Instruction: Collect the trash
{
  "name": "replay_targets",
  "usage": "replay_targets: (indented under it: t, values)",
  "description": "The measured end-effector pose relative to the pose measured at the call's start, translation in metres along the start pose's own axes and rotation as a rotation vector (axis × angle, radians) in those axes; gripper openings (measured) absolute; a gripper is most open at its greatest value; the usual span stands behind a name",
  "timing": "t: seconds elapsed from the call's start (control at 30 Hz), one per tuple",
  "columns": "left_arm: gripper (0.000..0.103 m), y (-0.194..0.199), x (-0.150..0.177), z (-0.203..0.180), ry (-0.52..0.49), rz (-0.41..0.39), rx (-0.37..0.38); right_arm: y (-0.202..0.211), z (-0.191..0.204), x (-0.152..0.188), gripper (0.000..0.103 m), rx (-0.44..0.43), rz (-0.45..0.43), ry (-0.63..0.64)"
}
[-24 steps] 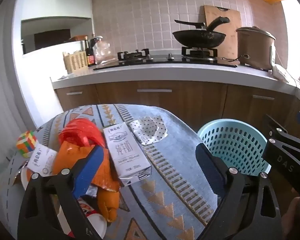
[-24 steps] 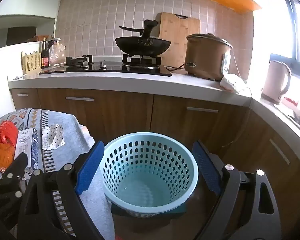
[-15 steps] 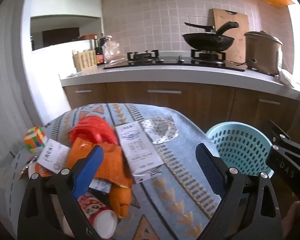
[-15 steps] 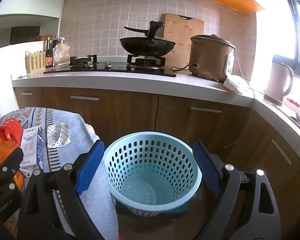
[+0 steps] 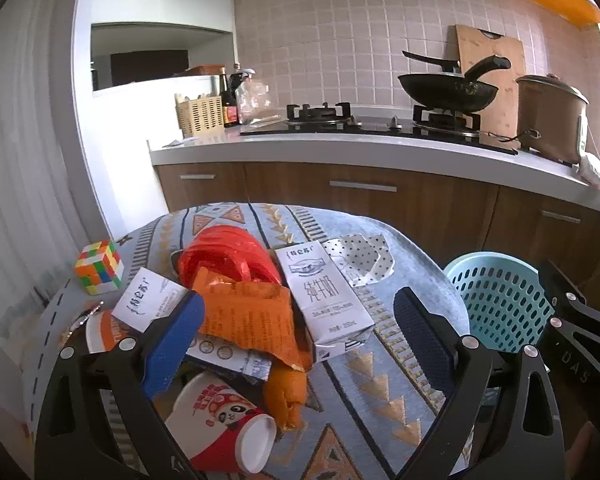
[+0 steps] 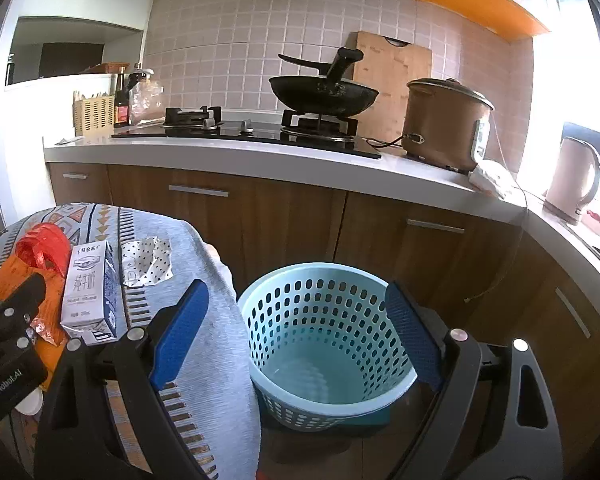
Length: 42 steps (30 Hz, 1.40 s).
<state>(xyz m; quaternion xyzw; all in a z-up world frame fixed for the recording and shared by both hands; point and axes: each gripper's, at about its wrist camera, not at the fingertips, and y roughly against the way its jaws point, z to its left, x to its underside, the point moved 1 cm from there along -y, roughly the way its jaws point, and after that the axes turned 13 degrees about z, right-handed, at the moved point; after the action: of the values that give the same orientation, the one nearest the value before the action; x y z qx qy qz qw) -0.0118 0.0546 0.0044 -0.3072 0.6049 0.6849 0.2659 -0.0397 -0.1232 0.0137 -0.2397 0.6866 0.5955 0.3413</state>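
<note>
A pile of trash lies on a round table with a patterned cloth (image 5: 380, 380): a white milk carton (image 5: 324, 300), an orange wrapper (image 5: 244, 316), a red plastic bag (image 5: 224, 256), a dotted paper (image 5: 360, 260), a paper cup (image 5: 224, 424) and a second carton (image 5: 148, 300). My left gripper (image 5: 300, 336) is open just above the pile. A light blue basket (image 6: 324, 344), empty, stands on the floor right of the table. My right gripper (image 6: 300, 336) is open above the basket. The carton (image 6: 88, 288) also shows in the right wrist view.
A Rubik's cube (image 5: 100, 266) sits at the table's far left. Behind runs a kitchen counter (image 6: 260, 156) with wooden cabinets, a stove with a black pan (image 6: 324, 92), a brown rice cooker (image 6: 444, 120) and a kettle (image 6: 572, 180).
My left gripper has pulled back and up from the pile, so the paper cup and more of the table now show. The right gripper has barely moved.
</note>
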Motion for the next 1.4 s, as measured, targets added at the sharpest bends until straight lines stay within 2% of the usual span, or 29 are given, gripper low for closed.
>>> replay_targets:
  t: [1.4]
  values:
    - [0.092,0.011,0.001,0.021,0.053,-0.012,-0.005,0.002,0.008,0.002,0.085,-0.007,-0.01,0.001]
